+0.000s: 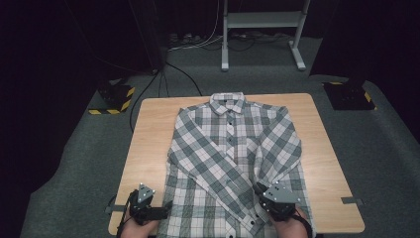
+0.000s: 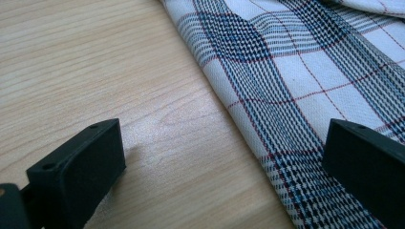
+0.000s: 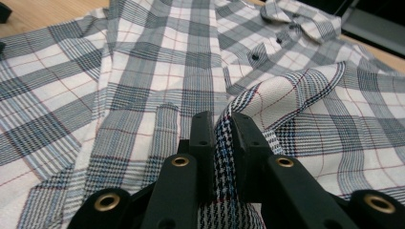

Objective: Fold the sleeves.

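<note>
While the plaid shirt lies flat and face up in the middle of the counter, collar toward the top of the frame and both sleeves crossed over its front, your job seems to be a fold from the hem end, so work both lower corners evenly. Your right hand-held gripper is clamped on a raised ridge of the fabric near the lower right of the high view; keep that pinch deep, since only a narrow fold sits between the jaws and could slip if you pull sideways. Your left hand-held gripper has its jaws spread wide, one over bare wood and one over the cloth, straddling the shirt's edge at the lower left. Slide it under that edge before closing, so you catch every layer. Both hands come in low from the bottom edge, with the left gripper tilted inward toward the hem.
</note>
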{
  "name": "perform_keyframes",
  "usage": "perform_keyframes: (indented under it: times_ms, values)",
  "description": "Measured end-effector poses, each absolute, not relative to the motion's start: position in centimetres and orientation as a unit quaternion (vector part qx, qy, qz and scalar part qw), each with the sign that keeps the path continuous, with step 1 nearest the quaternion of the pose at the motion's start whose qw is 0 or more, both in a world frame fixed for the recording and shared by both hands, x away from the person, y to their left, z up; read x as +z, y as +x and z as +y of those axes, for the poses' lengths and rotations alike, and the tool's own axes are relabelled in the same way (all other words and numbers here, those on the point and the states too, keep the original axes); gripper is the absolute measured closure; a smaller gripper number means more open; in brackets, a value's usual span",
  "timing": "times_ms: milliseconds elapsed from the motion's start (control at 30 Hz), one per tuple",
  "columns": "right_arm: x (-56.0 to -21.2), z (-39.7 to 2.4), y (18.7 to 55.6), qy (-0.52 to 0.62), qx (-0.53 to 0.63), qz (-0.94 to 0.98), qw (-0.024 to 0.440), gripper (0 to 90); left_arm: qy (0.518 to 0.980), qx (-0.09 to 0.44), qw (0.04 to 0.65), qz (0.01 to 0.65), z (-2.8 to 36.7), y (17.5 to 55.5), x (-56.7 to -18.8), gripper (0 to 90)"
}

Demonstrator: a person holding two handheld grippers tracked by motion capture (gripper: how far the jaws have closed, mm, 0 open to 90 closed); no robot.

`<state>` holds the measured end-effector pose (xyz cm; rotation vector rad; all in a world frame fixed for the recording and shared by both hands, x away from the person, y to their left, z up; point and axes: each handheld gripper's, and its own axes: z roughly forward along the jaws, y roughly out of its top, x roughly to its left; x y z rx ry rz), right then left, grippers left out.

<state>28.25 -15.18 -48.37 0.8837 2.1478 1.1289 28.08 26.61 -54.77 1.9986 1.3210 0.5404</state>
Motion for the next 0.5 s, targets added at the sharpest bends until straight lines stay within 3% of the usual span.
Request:
perform_keyframes:
  times_ms: [500]
  values:
    - [-51.0,-13.4,28.7,0.328,0.401,0.817,0.252,76.8,0.767,0.207,0.336,0.506,26.6,28.0,-54.8,0.7]
